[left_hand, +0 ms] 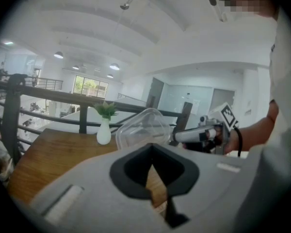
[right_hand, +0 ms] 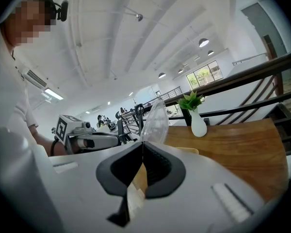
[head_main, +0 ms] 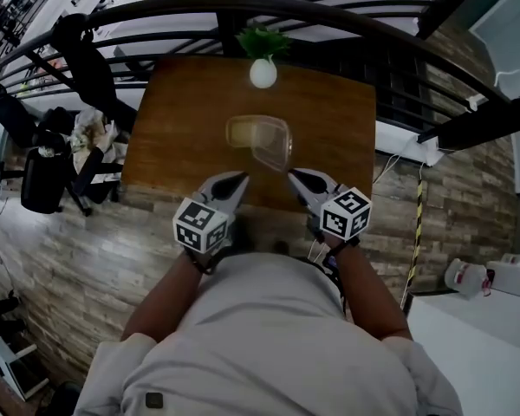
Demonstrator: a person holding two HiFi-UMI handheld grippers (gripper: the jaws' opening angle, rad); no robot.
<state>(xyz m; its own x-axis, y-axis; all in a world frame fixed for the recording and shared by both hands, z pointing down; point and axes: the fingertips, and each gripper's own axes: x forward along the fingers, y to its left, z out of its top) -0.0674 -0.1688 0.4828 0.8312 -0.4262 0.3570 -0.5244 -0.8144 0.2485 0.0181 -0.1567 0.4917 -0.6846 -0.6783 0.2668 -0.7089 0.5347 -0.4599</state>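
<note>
**Right gripper pinches a clear lid; left gripper closed on nothing**

At the desk's [head_main: 169,128] near edge, left of centre, the left gripper [head_main: 236,178] hovers with its jaws pressed tip to tip. In the left gripper view only a sliver of wood shows behind the meeting point, and nothing sits between the jaws. That gripper's own grey body fills the lower half of its view and hides the near part of the desk.

In the middle of the desk stands a clear tub [head_main: 243,131] with something pale yellowish inside that is too blurred to identify. Its clear lid [head_main: 276,150] tilts up over the tub's right near corner. I cannot tell whether the lid is still joined to the tub. At the middle of the far edge is a white vase [head_main: 263,73] with a green sprig [head_main: 260,40], well apart from the tub.

Right of centre at the near edge, the right gripper [head_main: 293,174] is clenched on the lid's rim. In the right gripper view the lid [right_hand: 155,120] rises edge-on from the closed tips, and the tub is mostly hidden behind the gripper body. The person's torso cuts off both forearms in the head view.
</note>
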